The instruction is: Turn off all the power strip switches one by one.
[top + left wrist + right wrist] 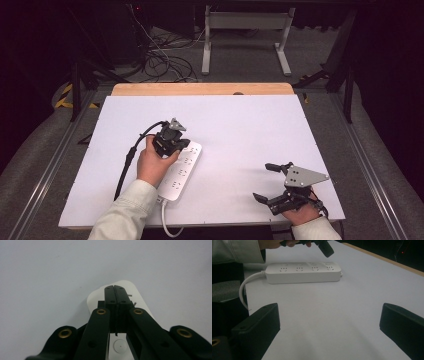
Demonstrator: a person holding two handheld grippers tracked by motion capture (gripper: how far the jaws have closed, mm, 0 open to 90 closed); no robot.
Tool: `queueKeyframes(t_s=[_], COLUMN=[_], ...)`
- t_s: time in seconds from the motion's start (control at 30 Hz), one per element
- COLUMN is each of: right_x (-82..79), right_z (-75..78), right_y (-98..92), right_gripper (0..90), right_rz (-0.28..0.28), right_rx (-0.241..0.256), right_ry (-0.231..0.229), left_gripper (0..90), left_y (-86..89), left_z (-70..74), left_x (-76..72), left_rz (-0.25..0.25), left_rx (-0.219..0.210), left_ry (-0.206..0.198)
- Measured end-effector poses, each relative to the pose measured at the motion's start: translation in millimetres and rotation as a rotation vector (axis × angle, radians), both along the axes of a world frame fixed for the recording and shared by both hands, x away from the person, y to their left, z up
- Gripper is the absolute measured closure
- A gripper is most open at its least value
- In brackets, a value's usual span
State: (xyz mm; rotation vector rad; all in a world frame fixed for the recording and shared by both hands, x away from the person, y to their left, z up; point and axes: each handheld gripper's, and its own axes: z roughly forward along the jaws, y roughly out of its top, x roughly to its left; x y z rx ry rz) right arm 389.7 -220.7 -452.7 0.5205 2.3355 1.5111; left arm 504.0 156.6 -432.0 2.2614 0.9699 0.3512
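A white power strip (pixel 181 169) lies left of centre in the high view, angled from lower left to upper right on the white worktop (pixel 240 125), its cord (pixel 167 220) trailing off the near edge. The left hand-held gripper (pixel 172 141) is over the strip's far end, and in the left gripper view its jaws are pressed together with nothing between them, their tips pointing down at the rounded end of the strip (pixel 125 287). A small round button-like disc (pixel 119 345) shows low in that view between the linkage arms; I take it for the strip's switch, though I cannot be sure. Whether the tips are touching the strip's surface or just above it I cannot tell.

The right hand-held gripper (pixel 272 182) sits in the lower right of the high view, well apart from the strip, its jaws spread wide and empty. From the right gripper view the strip (pixel 303 272) lies across the upper part of the frame with all its sockets bare.

As I read it, the work is at an early stage: the left tool looks set to press or nudge the strip's end, nothing is plugged in, and the right tool has no part yet.
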Motion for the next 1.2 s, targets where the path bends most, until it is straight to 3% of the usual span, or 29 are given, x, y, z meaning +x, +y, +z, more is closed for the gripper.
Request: queueKeyframes(t_s=[0.53,0.77,1.03,1.2], right_x=[0.3,0.2,0.1,-0.2], right_z=[-0.3,-0.3,-0.5,-0.4], right_y=[0.3,0.8,1.0,1.1], right_gripper=[3.6,3.6,3.6,3.6], right_rz=[-0.001,0.000,-0.002,-0.001], right_rx=[-0.003,-0.005,-0.005,-0.006], right_ry=[0.002,0.002,0.002,0.001], left_gripper=[90.0,90.0,90.0,90.0], left_y=[1.8,-1.4,-0.6,-4.0], left_z=[-15.2,-17.3,-18.0,-18.7], left_x=[6.5,4.4,4.7,1.3], left_rz=[0.025,0.024,0.023,0.026], left_rx=[0.019,0.045,0.037,0.061], left_ry=[0.020,0.006,0.009,-0.016])
